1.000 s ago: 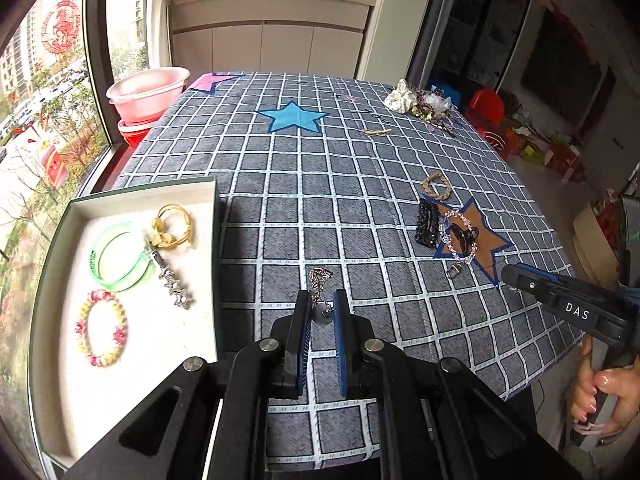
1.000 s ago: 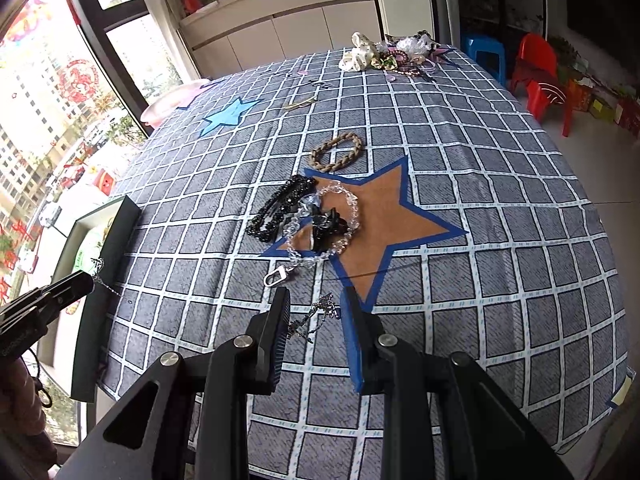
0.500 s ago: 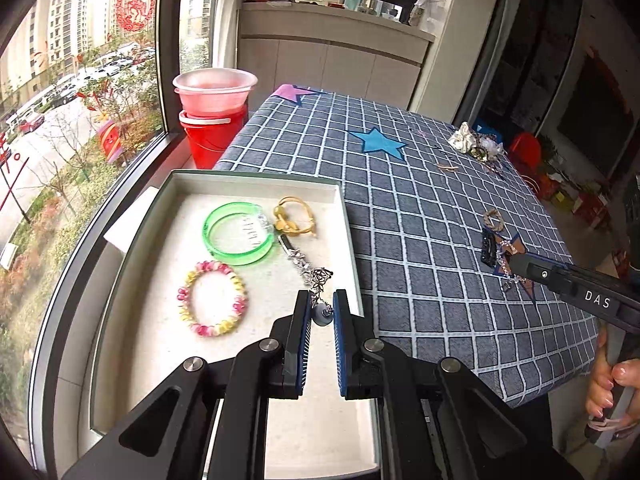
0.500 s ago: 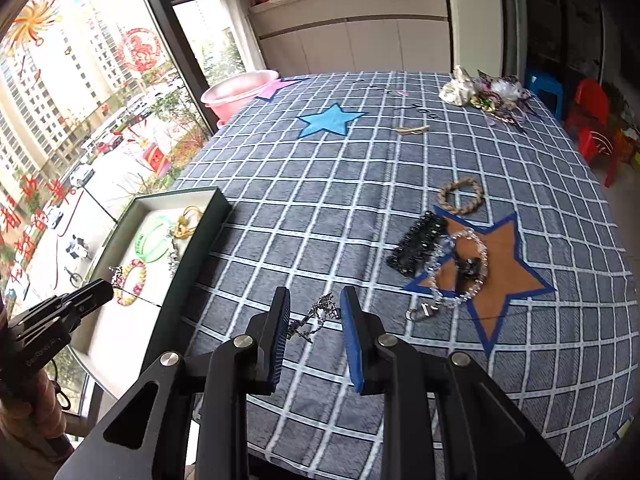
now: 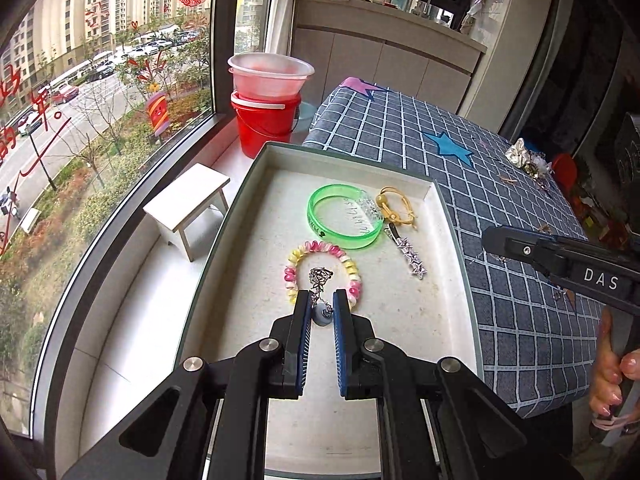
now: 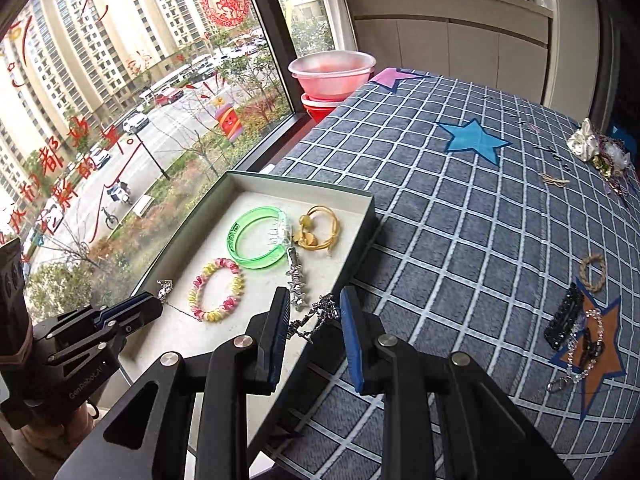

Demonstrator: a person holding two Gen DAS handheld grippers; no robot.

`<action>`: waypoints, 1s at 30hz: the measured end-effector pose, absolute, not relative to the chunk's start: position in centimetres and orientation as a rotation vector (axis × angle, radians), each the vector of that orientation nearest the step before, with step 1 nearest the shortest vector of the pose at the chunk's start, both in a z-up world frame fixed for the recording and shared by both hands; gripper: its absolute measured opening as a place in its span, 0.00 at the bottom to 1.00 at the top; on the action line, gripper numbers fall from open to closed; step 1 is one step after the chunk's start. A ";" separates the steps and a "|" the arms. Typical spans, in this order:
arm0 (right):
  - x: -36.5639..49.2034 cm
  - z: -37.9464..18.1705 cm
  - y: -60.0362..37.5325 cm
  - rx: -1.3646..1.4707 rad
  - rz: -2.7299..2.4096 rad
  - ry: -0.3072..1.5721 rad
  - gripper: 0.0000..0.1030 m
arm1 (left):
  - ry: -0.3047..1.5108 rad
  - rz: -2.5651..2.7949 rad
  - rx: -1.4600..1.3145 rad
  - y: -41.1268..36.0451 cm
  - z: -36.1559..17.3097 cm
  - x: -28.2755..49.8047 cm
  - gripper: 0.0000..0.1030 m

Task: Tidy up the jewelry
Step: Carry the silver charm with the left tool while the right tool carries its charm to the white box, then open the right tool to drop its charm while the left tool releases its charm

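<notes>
My left gripper (image 5: 322, 300) is shut on a silver filigree pendant (image 5: 320, 280) with a grey bead. It hangs over the pink-and-yellow bead bracelet (image 5: 296, 264) in the white-lined tray (image 5: 452, 216). My right gripper (image 6: 314, 304) is shut on a silver chain piece (image 6: 320, 314) above the tray's (image 6: 360, 236) near right rim. A thin chain trails from the left gripper (image 6: 152, 306). Also in the tray are a green bangle (image 6: 256, 240), a yellow cord bracelet (image 6: 320, 232) and a silver star clip (image 6: 296, 280).
The checked cloth (image 6: 460, 240) carries a brown star with a black clip and a crystal bracelet (image 6: 580, 340), a braided ring (image 6: 592, 272) and a far heap of trinkets (image 6: 600, 152). A red bucket with pink basins (image 5: 268, 120) and a white stool (image 5: 188, 204) stand by the window.
Both grippers have travelled left from over the checked cloth to the tray, each still gripping its silver piece. The left one now hangs over the bead bracelet.
</notes>
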State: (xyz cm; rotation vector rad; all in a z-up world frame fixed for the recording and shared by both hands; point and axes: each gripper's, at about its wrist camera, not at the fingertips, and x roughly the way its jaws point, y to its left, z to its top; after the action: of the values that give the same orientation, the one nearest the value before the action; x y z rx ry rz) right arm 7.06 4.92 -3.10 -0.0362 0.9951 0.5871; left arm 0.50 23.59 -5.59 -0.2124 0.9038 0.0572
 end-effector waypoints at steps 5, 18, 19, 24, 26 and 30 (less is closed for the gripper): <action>8.1 -4.9 8.0 -0.052 0.625 1.042 0.27 | 0.938 0.085 -0.212 24.6 -7.1 0.8 0.18; 10.6 -9.2 12.6 -0.105 0.632 1.121 0.27 | 1.004 0.137 -0.181 25.0 -9.8 2.1 0.18; 10.6 -9.4 12.7 -0.112 0.628 1.122 0.27 | 1.002 0.143 -0.173 24.8 -9.9 2.1 0.18; 10.4 -9.6 13.2 -0.157 0.620 1.096 0.28 | 1.003 0.167 -0.139 24.5 -9.8 2.1 0.18; 10.0 -9.5 13.3 -0.173 0.620 1.089 0.28 | 1.004 0.174 -0.132 24.4 -9.8 2.2 0.18; 10.0 -9.3 13.2 -0.168 0.630 1.096 0.34 | 1.010 0.190 -0.126 24.3 -9.7 2.2 0.18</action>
State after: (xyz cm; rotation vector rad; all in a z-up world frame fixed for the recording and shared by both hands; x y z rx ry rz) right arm 10.03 13.21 -9.31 -0.1683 1.0962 0.6302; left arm 2.19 24.33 -9.69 -0.1262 1.0100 0.1895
